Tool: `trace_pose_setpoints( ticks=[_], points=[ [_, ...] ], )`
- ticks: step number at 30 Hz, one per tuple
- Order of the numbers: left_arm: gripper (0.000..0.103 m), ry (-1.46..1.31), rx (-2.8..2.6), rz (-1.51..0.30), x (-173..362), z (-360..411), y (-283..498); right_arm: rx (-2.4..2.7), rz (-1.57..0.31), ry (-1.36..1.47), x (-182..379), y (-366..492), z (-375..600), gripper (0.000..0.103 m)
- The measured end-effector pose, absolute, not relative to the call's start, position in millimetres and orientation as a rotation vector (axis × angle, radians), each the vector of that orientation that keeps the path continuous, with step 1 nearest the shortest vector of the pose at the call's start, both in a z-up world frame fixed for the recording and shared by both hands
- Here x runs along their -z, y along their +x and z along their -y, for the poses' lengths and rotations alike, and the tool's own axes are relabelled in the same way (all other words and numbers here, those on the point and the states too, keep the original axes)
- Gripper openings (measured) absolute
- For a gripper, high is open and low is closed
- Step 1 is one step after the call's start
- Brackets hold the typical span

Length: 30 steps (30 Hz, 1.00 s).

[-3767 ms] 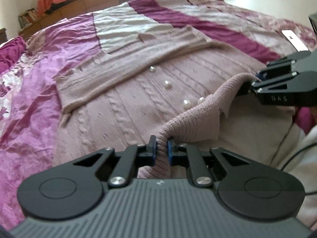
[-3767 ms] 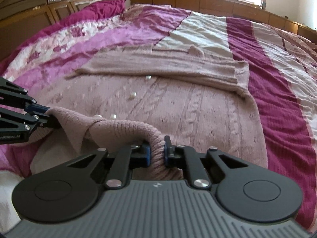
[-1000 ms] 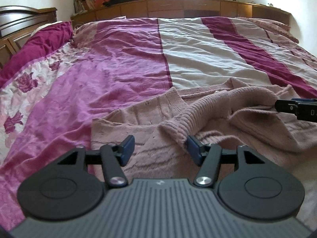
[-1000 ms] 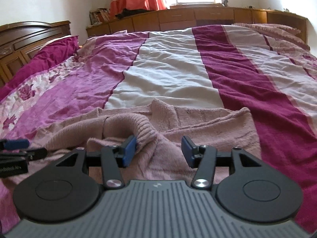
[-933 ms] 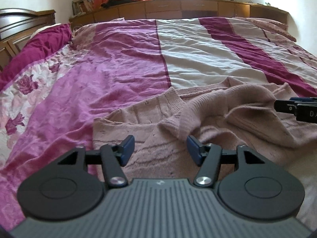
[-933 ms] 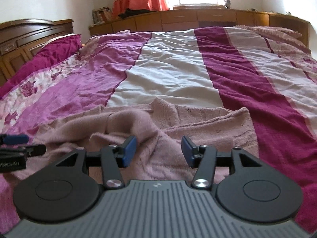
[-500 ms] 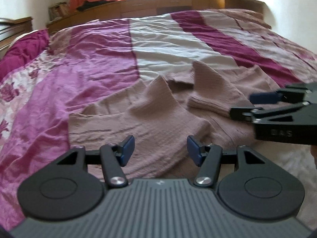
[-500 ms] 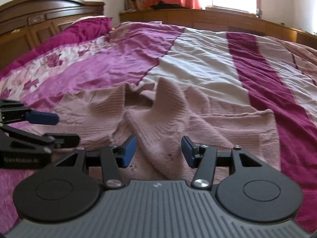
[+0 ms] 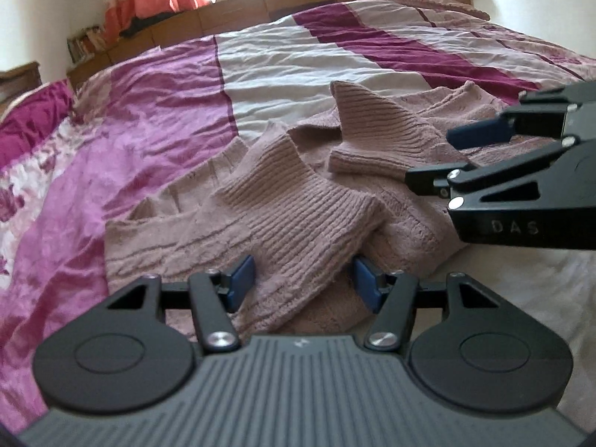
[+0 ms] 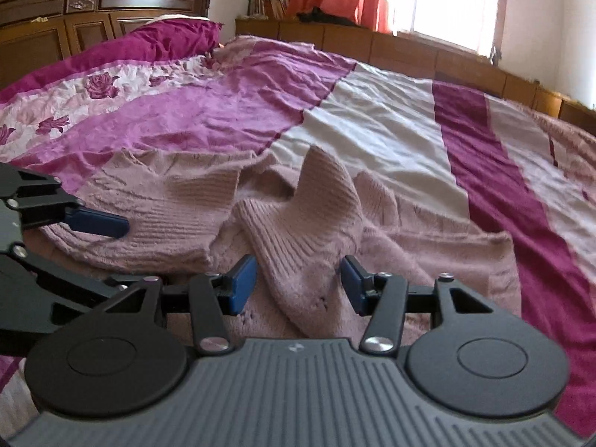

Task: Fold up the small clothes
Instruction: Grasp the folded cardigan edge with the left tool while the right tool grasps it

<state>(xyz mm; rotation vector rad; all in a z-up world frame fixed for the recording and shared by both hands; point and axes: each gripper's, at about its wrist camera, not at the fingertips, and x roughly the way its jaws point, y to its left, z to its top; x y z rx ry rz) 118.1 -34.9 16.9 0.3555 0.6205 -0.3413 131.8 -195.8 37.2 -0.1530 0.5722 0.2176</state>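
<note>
Pink striped bed (image 9: pixel 156 119) underneath, knitted sweater (image 9: pixel 208 231) bunched near its front edge. Left gripper (image 9: pixel 303 283) just closing, jaws not yet pinching the ribbed hem (image 9: pixel 298 219); right gripper (image 10: pixel 298 279) jaws apart, holding nothing. Pinch both hem bumps firmly, lift together, lay flat

Knitted cardigan (image 9: pixel 231 223) on the bedspread (image 9: pixel 156 119), left gripper (image 9: pixel 303 283) at its 6 o'clock edge, right gripper (image 9: pixel 432 156) at 3 o'clock, headboard (image 10: pixel 74 26) beyond at 10 o'clock

Bright daylight from the blown-out window (image 10: pixel 454 3), soft shadows, slightly blurry, heavy fisheye bending at edges.
</note>
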Motion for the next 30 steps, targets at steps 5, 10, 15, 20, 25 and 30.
trace_pose_setpoints(
  ticks=[5, 10, 15, 20, 25, 30],
  points=[
    [0.013, 0.337, 0.344, -0.609, -22, 29, 121, -0.244, -0.552, -0.187, -40, 132, 191, 0.059],
    [0.012, 0.292, 0.321, -0.597, -30, 19, 123, -0.274, -0.556, -0.206, -38, 139, 184, 0.059],
    [0.012, 0.247, 0.266, -0.567, -46, 2, 129, -0.29, -0.587, -0.213, -29, 152, 181, 0.056],
    [0.011, 0.233, 0.186, -0.541, -60, -23, 144, -0.277, -0.592, -0.232, -31, 158, 180, 0.01],
    [0.011, 0.218, 0.1, -0.526, -70, -52, 169, -0.22, -0.534, -0.196, -58, 165, 207, 0.009],
    [0.011, 0.2, 0.043, -0.521, -69, -73, 194, -0.104, -0.498, -0.171, -87, 190, 254, 0.009]
  ],
)
